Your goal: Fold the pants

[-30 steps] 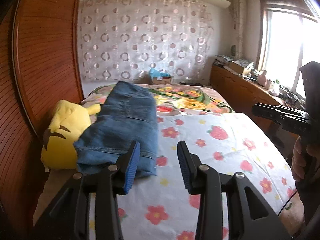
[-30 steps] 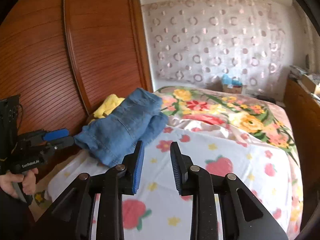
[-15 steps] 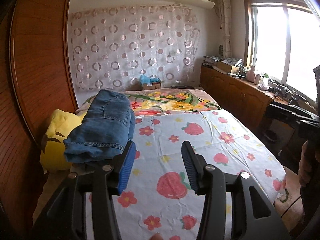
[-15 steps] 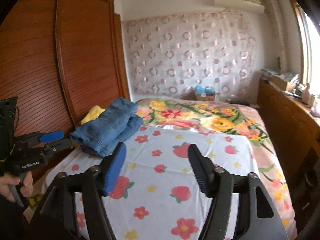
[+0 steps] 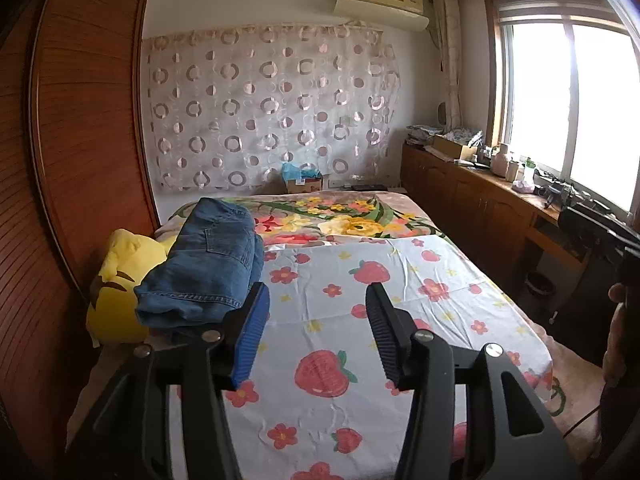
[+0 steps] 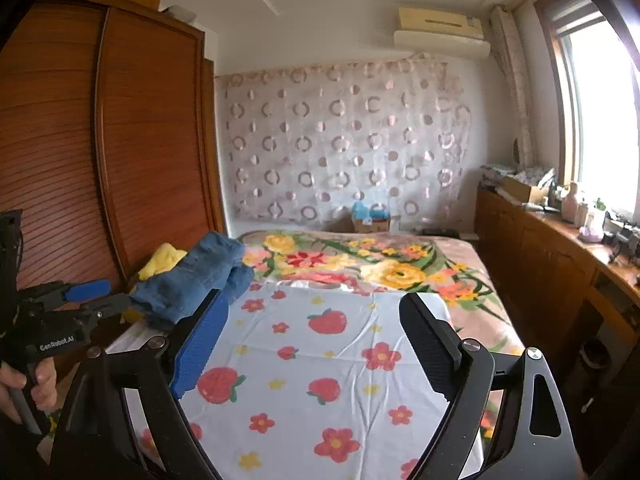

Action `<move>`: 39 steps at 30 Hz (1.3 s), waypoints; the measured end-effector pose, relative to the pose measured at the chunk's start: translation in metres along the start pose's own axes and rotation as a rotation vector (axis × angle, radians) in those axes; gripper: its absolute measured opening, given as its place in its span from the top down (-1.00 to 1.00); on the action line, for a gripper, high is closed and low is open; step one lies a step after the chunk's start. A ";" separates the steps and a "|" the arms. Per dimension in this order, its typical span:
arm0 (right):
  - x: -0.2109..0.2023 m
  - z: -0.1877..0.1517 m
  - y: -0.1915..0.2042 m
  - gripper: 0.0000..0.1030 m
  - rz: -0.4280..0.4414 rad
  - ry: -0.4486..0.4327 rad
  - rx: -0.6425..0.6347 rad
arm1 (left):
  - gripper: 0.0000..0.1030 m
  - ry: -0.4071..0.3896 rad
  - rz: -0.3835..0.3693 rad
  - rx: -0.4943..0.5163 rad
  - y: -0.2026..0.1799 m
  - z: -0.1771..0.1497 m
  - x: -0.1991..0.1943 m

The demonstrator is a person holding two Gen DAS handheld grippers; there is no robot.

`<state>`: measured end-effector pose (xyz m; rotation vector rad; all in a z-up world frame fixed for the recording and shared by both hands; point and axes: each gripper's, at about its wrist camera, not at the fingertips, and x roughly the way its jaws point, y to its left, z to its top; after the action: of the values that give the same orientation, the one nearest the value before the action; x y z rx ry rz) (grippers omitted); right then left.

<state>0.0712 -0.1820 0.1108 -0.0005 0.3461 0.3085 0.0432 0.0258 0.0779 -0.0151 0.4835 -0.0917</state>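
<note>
Your left gripper (image 5: 316,336): jaws spread, holding nothing. Your right gripper (image 6: 316,344): jaws spread wider, holding nothing. Jeans (image 5: 204,264) lie folded in stack on bed (image 5: 400,304), ahead-left of both grippers, draped partly over yellow plush toy (image 5: 116,284). Long axis runs away from you. Left gripper nearer, jeans just beyond its left finger; right gripper well apart. Fold looks finished.
</note>
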 end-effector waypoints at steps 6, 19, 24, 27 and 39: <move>-0.003 -0.003 -0.004 -0.74 -0.004 0.003 0.026 | -0.06 -0.020 0.031 -0.005 -0.003 0.002 -0.011; -0.004 -0.003 -0.005 -0.74 -0.006 0.003 0.027 | -0.07 -0.024 0.039 -0.011 0.000 0.000 -0.015; -0.004 -0.003 -0.004 -0.74 -0.006 0.004 0.027 | -0.08 -0.025 0.042 -0.013 0.001 -0.001 -0.014; -0.004 -0.006 -0.004 -0.74 -0.005 0.009 0.028 | -0.08 -0.025 0.050 -0.016 0.003 -0.001 -0.014; -0.005 -0.007 -0.005 -0.74 -0.006 0.012 0.028 | -0.08 -0.027 0.051 -0.018 0.005 -0.002 -0.016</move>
<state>0.0659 -0.1882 0.1056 0.0235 0.3626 0.2977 0.0288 0.0327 0.0830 -0.0215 0.4578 -0.0372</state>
